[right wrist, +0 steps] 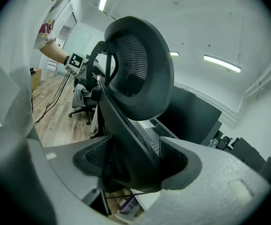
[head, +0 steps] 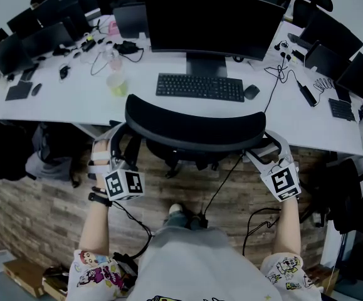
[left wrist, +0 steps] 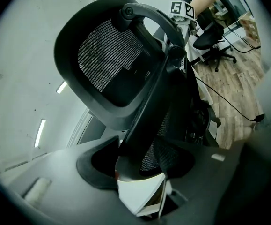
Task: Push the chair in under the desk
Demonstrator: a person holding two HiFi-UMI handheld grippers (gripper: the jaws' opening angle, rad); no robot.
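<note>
A black mesh office chair (head: 194,127) stands in front of the white desk (head: 74,102), its back toward me and its seat partly under the desk edge. My left gripper (head: 122,148) holds the left edge of the chair back, and my right gripper (head: 261,148) holds the right edge. In the left gripper view the chair's black frame (left wrist: 147,107) runs between the jaws of the left gripper (left wrist: 137,162), with the pads against it. The right gripper view shows the right gripper (right wrist: 134,167) closed the same way round the frame (right wrist: 126,125), below the headrest (right wrist: 140,69).
On the desk are a large dark monitor (head: 212,17), a keyboard (head: 200,86), a mouse (head: 251,91) and a pale cup (head: 116,82). Cables (head: 228,180) trail over the wood floor under the chair. Another black chair (head: 350,196) stands at the right.
</note>
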